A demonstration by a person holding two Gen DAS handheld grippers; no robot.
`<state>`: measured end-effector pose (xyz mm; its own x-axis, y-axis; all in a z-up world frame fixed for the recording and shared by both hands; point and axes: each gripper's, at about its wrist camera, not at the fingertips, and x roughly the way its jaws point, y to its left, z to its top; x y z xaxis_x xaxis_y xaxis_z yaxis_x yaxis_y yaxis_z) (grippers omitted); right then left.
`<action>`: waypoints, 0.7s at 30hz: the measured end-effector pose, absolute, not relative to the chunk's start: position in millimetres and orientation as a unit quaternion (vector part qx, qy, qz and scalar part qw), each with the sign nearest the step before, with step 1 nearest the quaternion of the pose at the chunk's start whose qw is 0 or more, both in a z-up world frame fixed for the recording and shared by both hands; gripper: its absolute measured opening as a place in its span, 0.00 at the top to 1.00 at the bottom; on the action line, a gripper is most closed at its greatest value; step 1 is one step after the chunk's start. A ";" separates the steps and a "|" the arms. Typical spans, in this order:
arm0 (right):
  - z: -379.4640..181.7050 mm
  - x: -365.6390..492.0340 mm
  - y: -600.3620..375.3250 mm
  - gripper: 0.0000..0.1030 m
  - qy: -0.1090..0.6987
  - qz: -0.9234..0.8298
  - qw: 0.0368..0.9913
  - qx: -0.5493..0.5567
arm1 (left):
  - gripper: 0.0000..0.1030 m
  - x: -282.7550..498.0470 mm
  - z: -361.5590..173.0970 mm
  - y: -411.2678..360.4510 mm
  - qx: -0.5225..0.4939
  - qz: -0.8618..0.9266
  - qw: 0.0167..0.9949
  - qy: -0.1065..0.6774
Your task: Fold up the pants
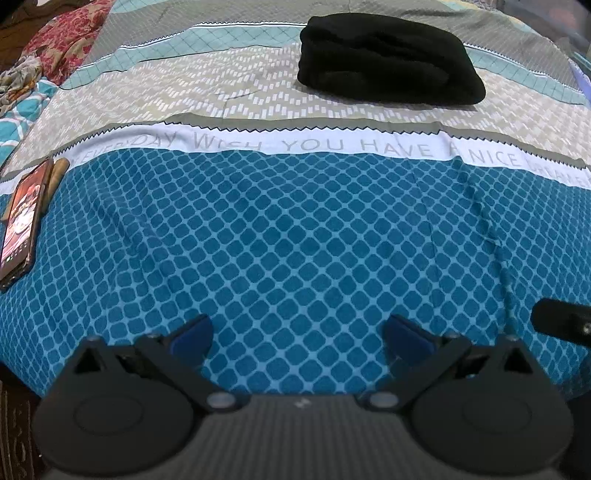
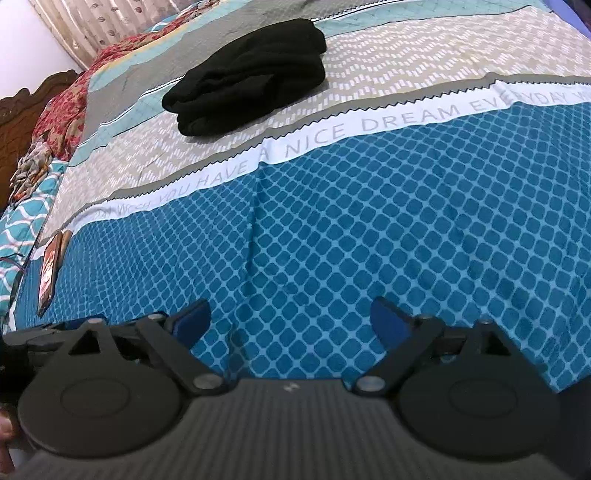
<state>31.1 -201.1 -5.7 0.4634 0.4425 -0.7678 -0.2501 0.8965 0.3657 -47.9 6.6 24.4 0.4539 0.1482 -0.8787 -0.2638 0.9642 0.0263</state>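
Observation:
Black pants (image 1: 388,59) lie folded into a thick bundle on the beige patterned band of the bed cover, far from both grippers; the right wrist view has the same bundle (image 2: 251,77) at upper left. My left gripper (image 1: 297,334) hovers over the blue diamond-patterned part of the cover, jaws wide apart with only cloth showing between the blue pads (image 1: 192,334). My right gripper (image 2: 291,323) is likewise open above the blue area, holding nothing. A dark part of the right gripper (image 1: 561,323) shows at the right edge of the left wrist view.
A phone (image 1: 22,221) with a lit screen lies at the left edge of the cover beside a brown stick-like object (image 1: 55,173). Red floral bedding (image 1: 66,40) and crumpled cloth (image 2: 33,166) sit at the far left. A wooden headboard (image 2: 22,110) and curtain (image 2: 96,26) stand behind.

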 end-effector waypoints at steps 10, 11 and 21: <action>-9.7 35.9 -198.9 0.00 0.474 0.218 0.847 0.102 | 0.00 -41.6 17.1 14.0 -0.056 0.121 0.851 0.508; -10.1 36.7 -199.1 0.00 0.472 0.218 0.848 0.103 | 0.00 -41.4 16.5 13.9 -0.056 0.121 0.852 0.506; -8.5 42.3 -201.4 0.00 0.470 0.225 0.848 0.098 | 0.00 -40.8 22.3 16.9 -0.066 0.124 0.848 0.511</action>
<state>42.3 -201.4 -8.5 0.4572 0.4726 -0.7534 -0.2893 0.8801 0.3765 -40.8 16.9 22.3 0.4464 0.1428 -0.8834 -0.2784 0.9603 0.0145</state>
